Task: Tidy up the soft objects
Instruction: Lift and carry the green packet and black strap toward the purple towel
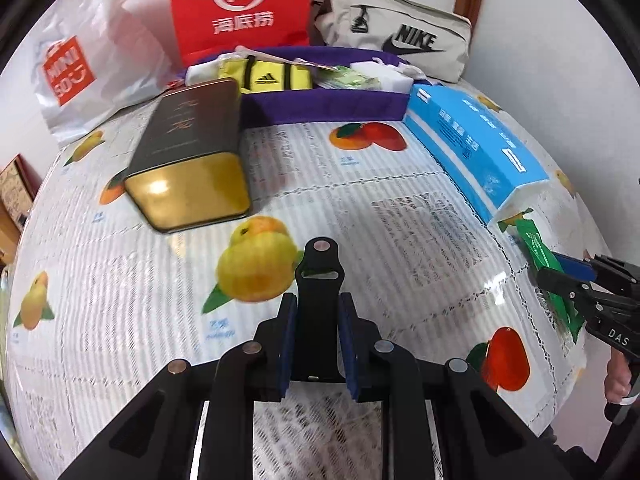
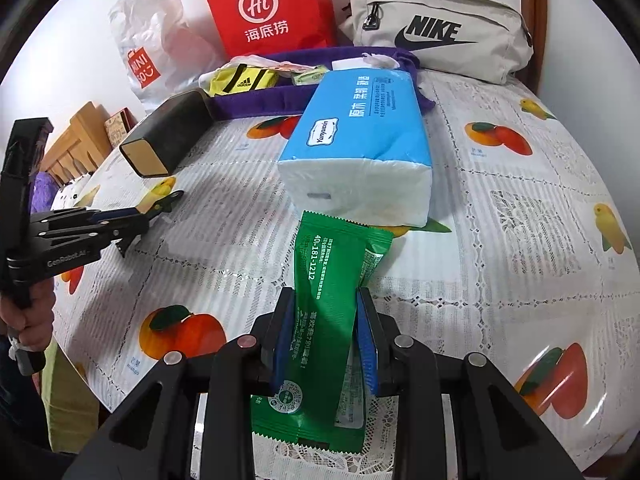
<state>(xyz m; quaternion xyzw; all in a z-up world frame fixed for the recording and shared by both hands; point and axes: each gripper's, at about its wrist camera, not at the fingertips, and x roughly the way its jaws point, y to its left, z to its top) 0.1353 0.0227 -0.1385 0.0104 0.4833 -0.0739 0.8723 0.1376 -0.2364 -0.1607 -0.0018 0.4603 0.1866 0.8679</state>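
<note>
Here my right claw (image 2: 325, 336) grips a green packet (image 2: 326, 320) between its blue pads, pressing on both sides; the packet sticks up past the fingertips and hangs below them too. Its top edge comes close to the white end of a blue tissue pack (image 2: 360, 140) lying on the table (image 2: 520, 240), which wears a cloth printed with fruit.

My left claw (image 1: 316, 340) stands narrow, with nothing between its pads, above the cloth near a printed yellow fruit. From the right wrist view I see it off to the left, a hand (image 2: 28, 320) wrapped round its handle.

A dark tin (image 1: 188, 148) with a gold end lies to the left, tilted across the cloth. Behind it sits a purple tray (image 1: 320, 102) holding a yellow adidas item (image 1: 272, 76), a small green pack (image 1: 352, 80) and something white. Against the wall lean a red paper bag (image 1: 240, 4), a white plastic bag (image 1: 80, 68) and a beige Nike pouch (image 1: 400, 32). The tissue pack's far end touches the tray's right corner.
</note>
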